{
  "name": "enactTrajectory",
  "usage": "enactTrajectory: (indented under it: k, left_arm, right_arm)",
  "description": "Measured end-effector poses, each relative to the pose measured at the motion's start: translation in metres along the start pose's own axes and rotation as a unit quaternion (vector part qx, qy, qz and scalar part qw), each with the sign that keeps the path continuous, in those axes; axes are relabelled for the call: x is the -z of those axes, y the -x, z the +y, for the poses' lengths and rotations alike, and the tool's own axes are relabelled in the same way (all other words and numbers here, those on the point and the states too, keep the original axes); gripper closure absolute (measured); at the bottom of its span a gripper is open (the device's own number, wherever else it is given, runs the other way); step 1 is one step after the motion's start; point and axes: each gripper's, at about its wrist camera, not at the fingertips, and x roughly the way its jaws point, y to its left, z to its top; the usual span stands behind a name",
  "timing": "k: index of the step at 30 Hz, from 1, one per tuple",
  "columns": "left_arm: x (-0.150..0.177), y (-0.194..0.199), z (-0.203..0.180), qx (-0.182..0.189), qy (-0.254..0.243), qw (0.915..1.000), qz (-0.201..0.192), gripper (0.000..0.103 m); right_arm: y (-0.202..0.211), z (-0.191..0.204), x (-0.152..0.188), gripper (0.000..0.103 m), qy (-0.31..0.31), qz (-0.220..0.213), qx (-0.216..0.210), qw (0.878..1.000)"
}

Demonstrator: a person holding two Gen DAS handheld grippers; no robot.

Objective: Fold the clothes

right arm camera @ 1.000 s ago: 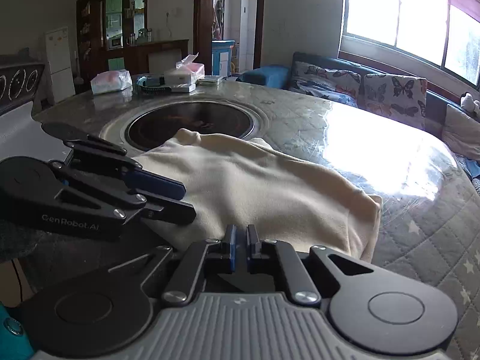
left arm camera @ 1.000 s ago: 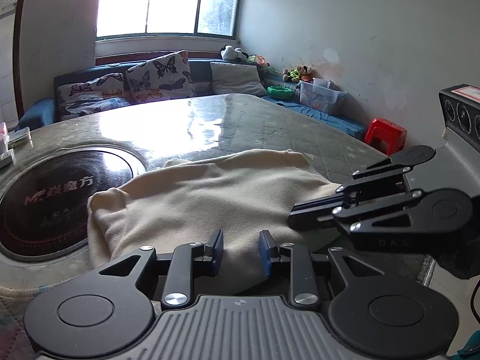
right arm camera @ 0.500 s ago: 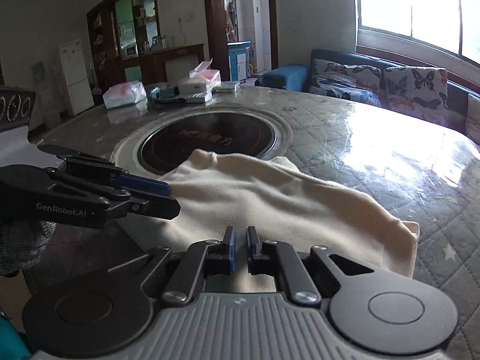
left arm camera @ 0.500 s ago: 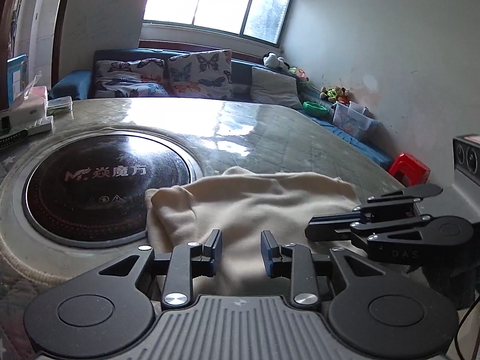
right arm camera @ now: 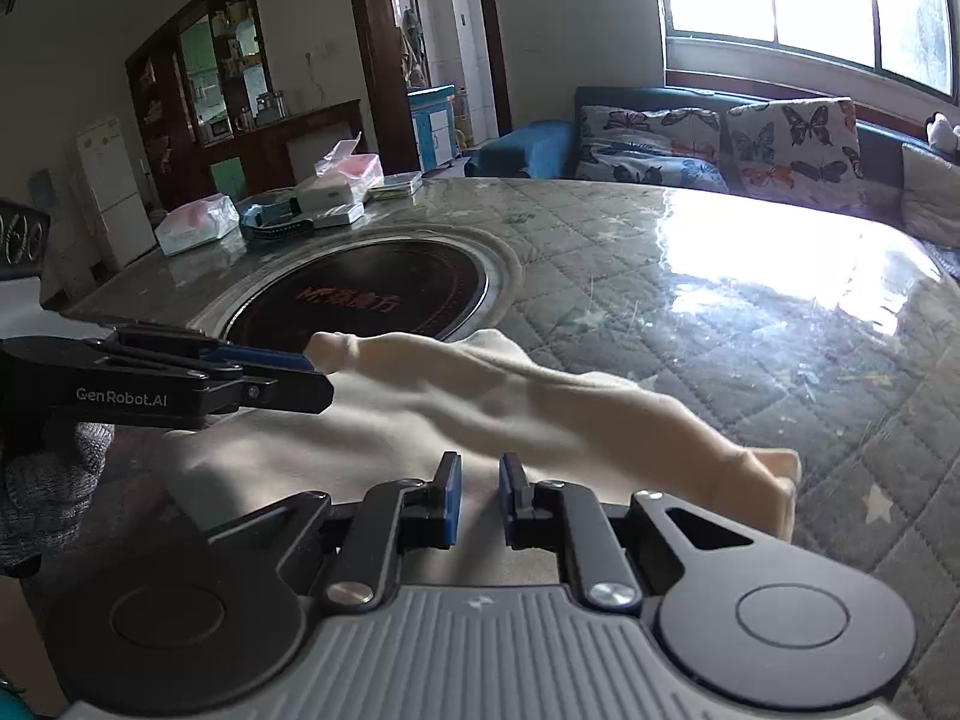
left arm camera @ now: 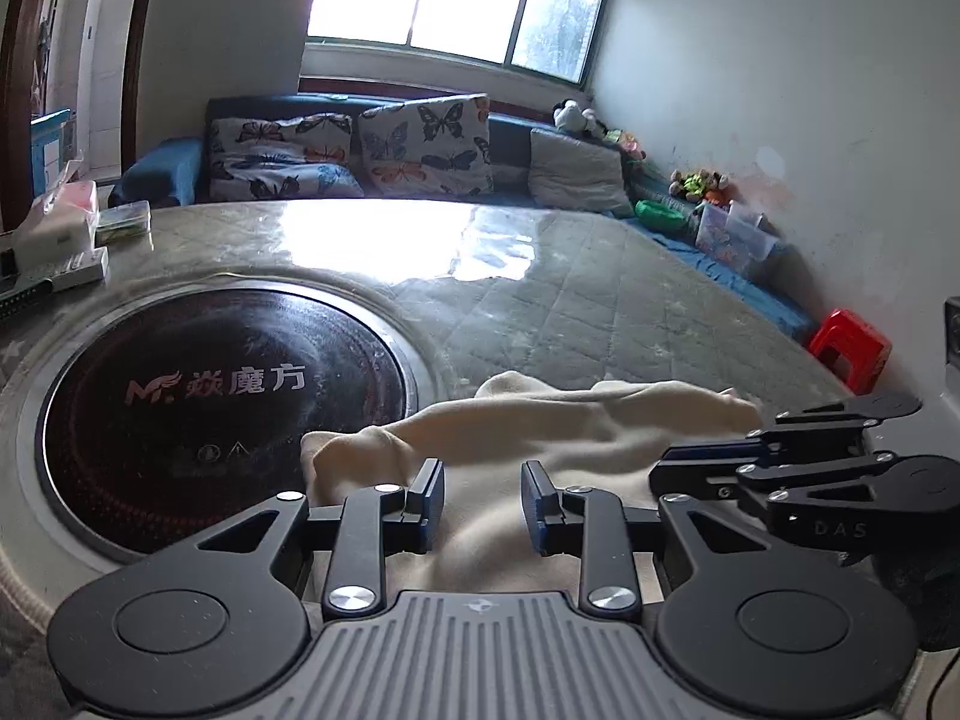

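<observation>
A cream garment [left arm camera: 540, 420] lies bunched on the quilted table [left arm camera: 600, 312], its far edge raised in a rolled fold [right arm camera: 510, 402]. My left gripper [left arm camera: 483, 501] hovers over the near part of the cloth, open, with the fabric showing in the gap and no pad pressing on it. My right gripper [right arm camera: 480, 495] is beside it over the same near edge. Its jaws are opening, with a narrow gap and cloth visible beneath, not pinched. Each gripper appears side-on in the other's view: the right gripper [left arm camera: 657, 471] at the right, the left gripper [right arm camera: 321, 387] at the left, held by a grey gloved hand [right arm camera: 42, 492].
A round black hob plate [left arm camera: 210, 396] is set into the table just beyond the garment's left end. Tissue packs and boxes [right arm camera: 198, 222] stand at the table's far left. A sofa with butterfly cushions [left arm camera: 420, 144] lies behind, and a red stool [left arm camera: 849, 348] stands at the right.
Both grippers have swung left along the table's near edge. The garment has drawn up into a narrower, rumpled band. The right jaws, nearly shut before, have parted a little.
</observation>
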Motion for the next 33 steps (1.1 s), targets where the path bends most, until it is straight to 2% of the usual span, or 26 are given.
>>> enactTrajectory:
  k: [4, 7, 11, 14, 18, 24, 27, 30, 33]
  left_arm:
    - [-0.003, -0.012, 0.009, -0.046, -0.007, 0.9988, 0.016, 0.073]
    - [-0.009, -0.011, 0.015, -0.037, 0.009, 0.9992, 0.012, 0.073]
    - [-0.021, -0.017, 0.001, -0.016, 0.000, 0.9999, 0.004, 0.073]
    - [-0.029, -0.033, -0.007, -0.013, -0.001, 0.9998, 0.012, 0.073]
    - [-0.030, -0.055, -0.004, -0.027, 0.006, 0.9989, 0.037, 0.071]
    - [-0.027, -0.053, 0.002, -0.025, 0.008, 0.9991, 0.034, 0.070]
    - [-0.029, -0.050, 0.003, -0.027, 0.013, 0.9991, 0.030, 0.069]
    - [-0.032, -0.045, 0.005, -0.030, 0.020, 0.9990, 0.026, 0.069]
    - [-0.029, -0.023, 0.011, -0.037, 0.014, 0.9992, 0.009, 0.068]
  right_arm:
    - [-0.005, -0.014, -0.001, 0.091, -0.007, 0.004, 0.026, 1.000]
    - [-0.005, -0.029, -0.003, 0.091, -0.025, 0.006, 0.046, 0.999]
    - [-0.004, -0.035, -0.011, 0.091, -0.035, -0.008, 0.044, 0.998]
    - [-0.014, -0.038, -0.020, 0.091, -0.040, -0.009, 0.050, 0.998]
    - [-0.030, -0.047, -0.023, 0.092, -0.050, 0.010, 0.059, 0.997]
    - [-0.016, -0.050, -0.021, 0.092, -0.052, -0.006, 0.066, 0.996]
    - [-0.014, -0.055, -0.012, 0.092, -0.056, 0.007, 0.082, 0.995]
    - [-0.011, -0.058, -0.009, 0.092, -0.067, 0.001, 0.079, 0.995]
    - [-0.002, -0.051, -0.012, 0.089, -0.052, -0.007, 0.080, 0.995]
